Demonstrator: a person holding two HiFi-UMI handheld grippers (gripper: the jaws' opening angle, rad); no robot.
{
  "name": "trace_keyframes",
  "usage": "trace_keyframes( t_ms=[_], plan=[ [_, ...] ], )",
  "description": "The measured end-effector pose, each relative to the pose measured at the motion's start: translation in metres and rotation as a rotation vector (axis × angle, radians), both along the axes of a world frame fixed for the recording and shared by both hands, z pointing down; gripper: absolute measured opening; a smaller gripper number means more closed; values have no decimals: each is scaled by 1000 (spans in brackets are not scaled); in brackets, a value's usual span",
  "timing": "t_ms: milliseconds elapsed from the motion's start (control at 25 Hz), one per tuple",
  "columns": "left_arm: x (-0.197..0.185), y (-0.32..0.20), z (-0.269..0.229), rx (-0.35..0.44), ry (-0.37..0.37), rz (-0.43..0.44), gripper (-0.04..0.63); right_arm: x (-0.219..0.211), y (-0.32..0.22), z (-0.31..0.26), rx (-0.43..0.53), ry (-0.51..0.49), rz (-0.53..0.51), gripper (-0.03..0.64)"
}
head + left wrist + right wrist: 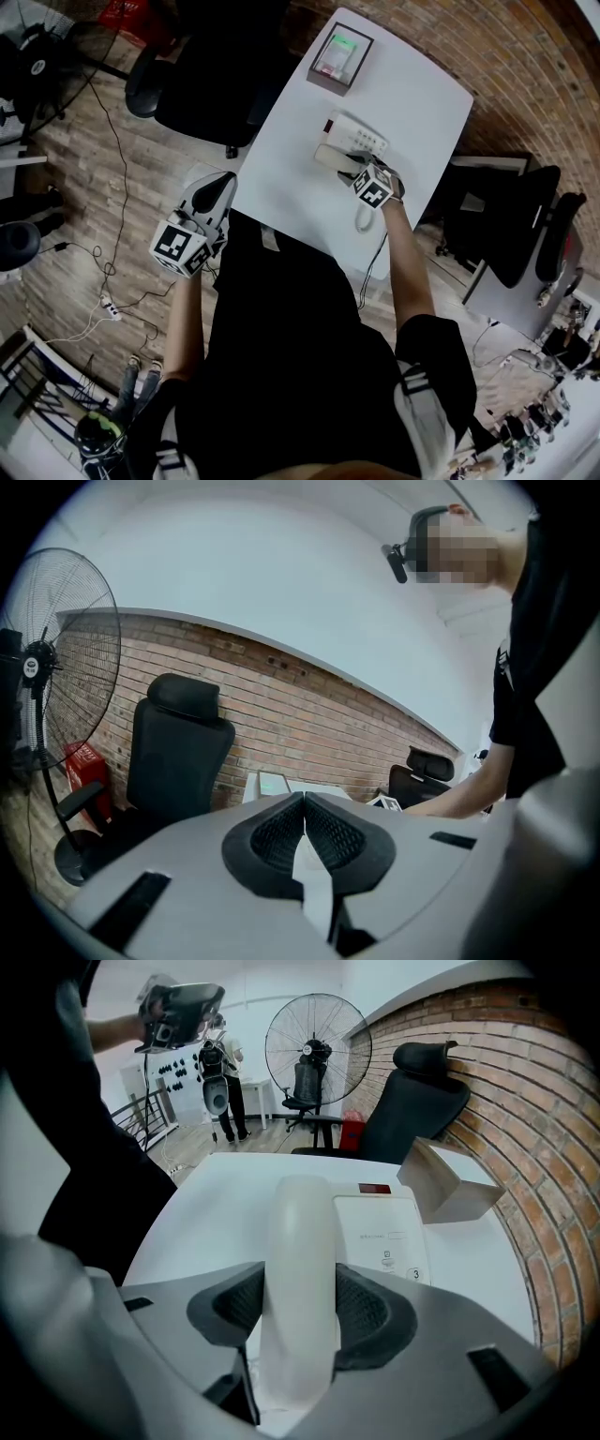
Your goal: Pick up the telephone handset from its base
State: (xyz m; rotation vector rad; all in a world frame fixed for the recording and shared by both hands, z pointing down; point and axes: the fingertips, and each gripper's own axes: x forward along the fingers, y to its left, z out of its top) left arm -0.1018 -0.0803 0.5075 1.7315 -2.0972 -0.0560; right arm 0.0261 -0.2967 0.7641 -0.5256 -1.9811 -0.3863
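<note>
White plastic handset (300,1241) runs lengthwise btwn the right gripper's (300,1321) jaws. Both black pads press on its sides, so it's clenched on the handset approx mid-length. The handset looks to lie in its cradle on the base (382,1232), near the middle of the white table (281,187), w/ a box (450,1190) further back.

The left gripper (305,829) is closed on nothing and is held off the table's near-left edge, well apart from the phone.

Step in hand, I'd say: grip made, lift not yet done. Next move prob calls for a straight pull up to clear the cradle w/o dragging the light base along. The cord (364,221) at the near end may tug, so go slow & squeeze firmly on that smooth, rounded shell.
</note>
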Motion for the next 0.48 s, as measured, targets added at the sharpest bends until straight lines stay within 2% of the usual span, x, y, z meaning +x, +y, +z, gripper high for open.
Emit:
trace_keyframes(
  t_ms=[480],
  plan=[
    [-9, -2, -2, 17, -6, 54, 18, 0, 0, -10, 34, -2, 18, 210]
  ],
)
